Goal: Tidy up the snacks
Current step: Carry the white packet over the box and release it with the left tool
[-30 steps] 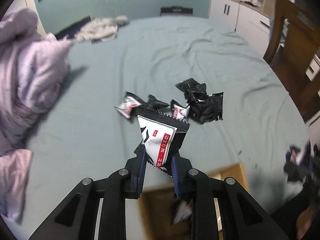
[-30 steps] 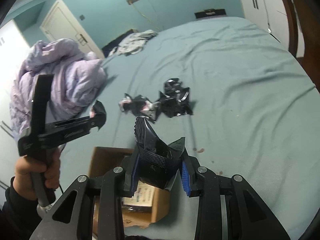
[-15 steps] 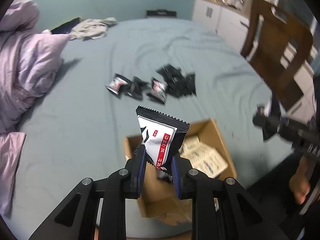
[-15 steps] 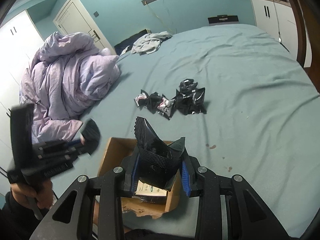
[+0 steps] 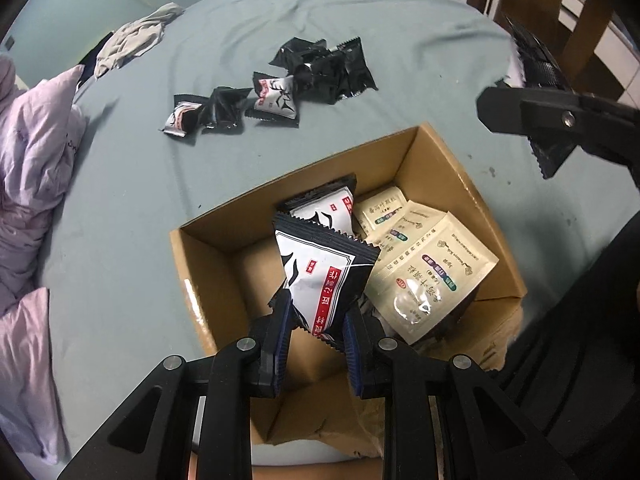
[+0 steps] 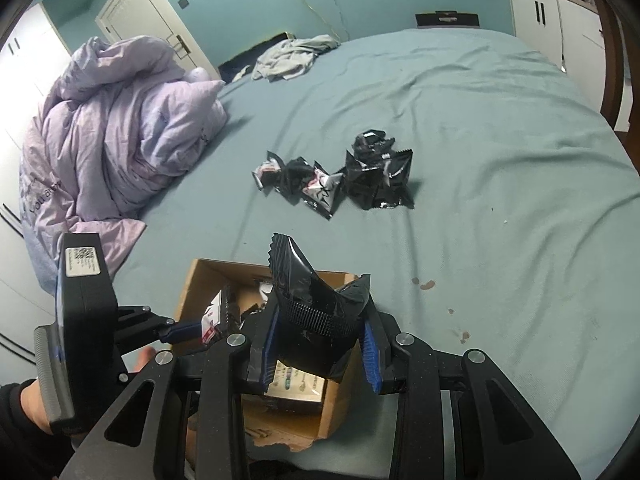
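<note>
Covering the bed: teal sheet, teal walls. L gripper pinches white pkt above box; R gripper pinches black pkt.

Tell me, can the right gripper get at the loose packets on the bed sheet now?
Probably not yet: the right gripper is shut on a black packet. The loose packets lie beyond the cardboard box, with bare sheet between and nothing blocking.

Dim, cool, even light fills both views, leaving only soft shadows under the loose packets on the bed. Glare glints on a cream sachet in the box. Fisheye bending and black vignette ring every edge; focus stays sharp throughout.
</note>
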Available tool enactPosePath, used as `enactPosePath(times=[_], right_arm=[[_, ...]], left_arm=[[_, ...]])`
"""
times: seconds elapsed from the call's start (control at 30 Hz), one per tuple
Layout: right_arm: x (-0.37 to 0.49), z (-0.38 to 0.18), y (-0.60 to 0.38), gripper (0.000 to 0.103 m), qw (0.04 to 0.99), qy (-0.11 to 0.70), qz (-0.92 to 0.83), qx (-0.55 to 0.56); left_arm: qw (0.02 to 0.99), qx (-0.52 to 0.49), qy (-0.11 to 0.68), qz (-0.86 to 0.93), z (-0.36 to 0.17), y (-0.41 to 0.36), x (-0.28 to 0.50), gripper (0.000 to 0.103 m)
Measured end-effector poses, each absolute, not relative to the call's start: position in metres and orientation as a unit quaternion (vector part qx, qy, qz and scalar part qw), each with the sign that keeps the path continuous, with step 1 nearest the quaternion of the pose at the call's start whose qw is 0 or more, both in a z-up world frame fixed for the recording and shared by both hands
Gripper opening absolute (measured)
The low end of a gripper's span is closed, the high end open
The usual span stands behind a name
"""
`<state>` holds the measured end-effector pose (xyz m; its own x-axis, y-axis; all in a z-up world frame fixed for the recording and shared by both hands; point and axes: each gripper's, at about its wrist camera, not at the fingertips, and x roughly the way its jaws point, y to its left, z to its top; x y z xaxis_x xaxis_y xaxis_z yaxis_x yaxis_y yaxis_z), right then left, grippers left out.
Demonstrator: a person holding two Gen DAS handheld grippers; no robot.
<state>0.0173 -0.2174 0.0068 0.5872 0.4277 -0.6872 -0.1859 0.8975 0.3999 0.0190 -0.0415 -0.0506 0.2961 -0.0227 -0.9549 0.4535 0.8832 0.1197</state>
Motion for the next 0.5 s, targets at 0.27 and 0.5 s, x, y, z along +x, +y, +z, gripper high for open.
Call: enactPosePath(times=[0.27, 0.5], right_arm=[[0.016, 0.008, -0.212, 0.033, 0.883, 0.416, 0.172, 0.134], [0.008, 0.01, -0.207, 0.033, 0.889, 0.408, 0.17, 0.116]], left_arm=[[0.792, 0.166, 0.569, -0.146, -0.039, -0.031, 0.021, 0.055], [0.84, 0.125, 0.518, -0.1, -0.004, -0.004, 0.025, 0.081]])
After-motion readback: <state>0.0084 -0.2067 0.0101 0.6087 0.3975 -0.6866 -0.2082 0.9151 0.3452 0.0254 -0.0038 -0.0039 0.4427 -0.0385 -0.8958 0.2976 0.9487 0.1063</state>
